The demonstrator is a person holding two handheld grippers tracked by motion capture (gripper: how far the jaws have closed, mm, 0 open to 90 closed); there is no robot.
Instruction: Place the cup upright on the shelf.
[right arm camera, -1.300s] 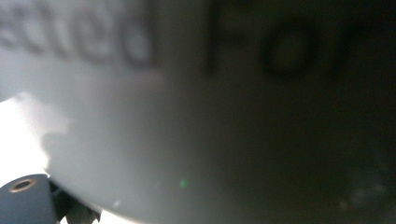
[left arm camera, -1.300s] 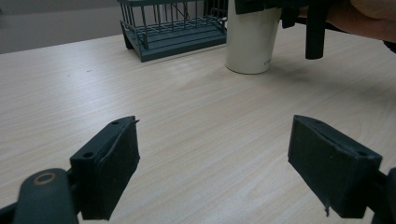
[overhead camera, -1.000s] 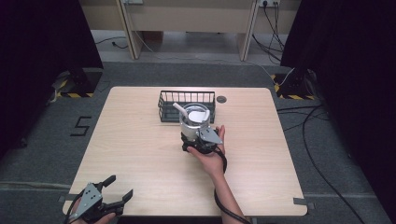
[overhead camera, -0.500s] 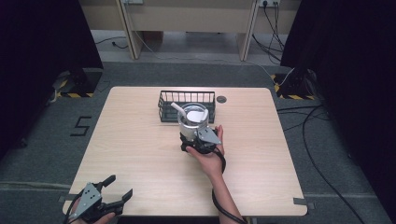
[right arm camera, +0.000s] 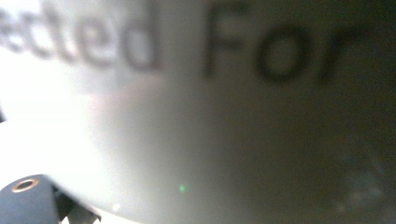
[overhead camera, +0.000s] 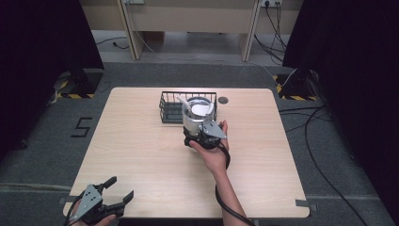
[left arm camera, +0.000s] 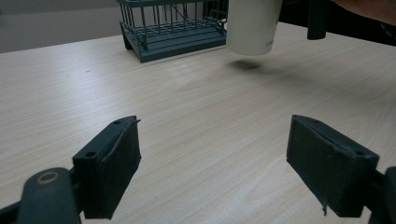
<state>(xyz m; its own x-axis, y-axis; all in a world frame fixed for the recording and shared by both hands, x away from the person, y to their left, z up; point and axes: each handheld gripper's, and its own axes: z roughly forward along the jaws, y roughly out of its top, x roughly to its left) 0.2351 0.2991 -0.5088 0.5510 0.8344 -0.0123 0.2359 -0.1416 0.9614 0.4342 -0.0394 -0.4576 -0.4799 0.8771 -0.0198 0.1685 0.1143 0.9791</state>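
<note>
My right gripper (overhead camera: 203, 134) clamps a white paper cup (overhead camera: 195, 115), held upright, mouth up, off the table (overhead camera: 141, 155) just near of the wire basket (overhead camera: 169, 106). My left gripper (overhead camera: 101, 202) hangs wide open and empty at the near-left corner.

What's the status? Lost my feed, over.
Right tool shut on white paper cup, lifted off the table. Left tool open, idle at near edge. Black wire basket close behind cup.
</note>
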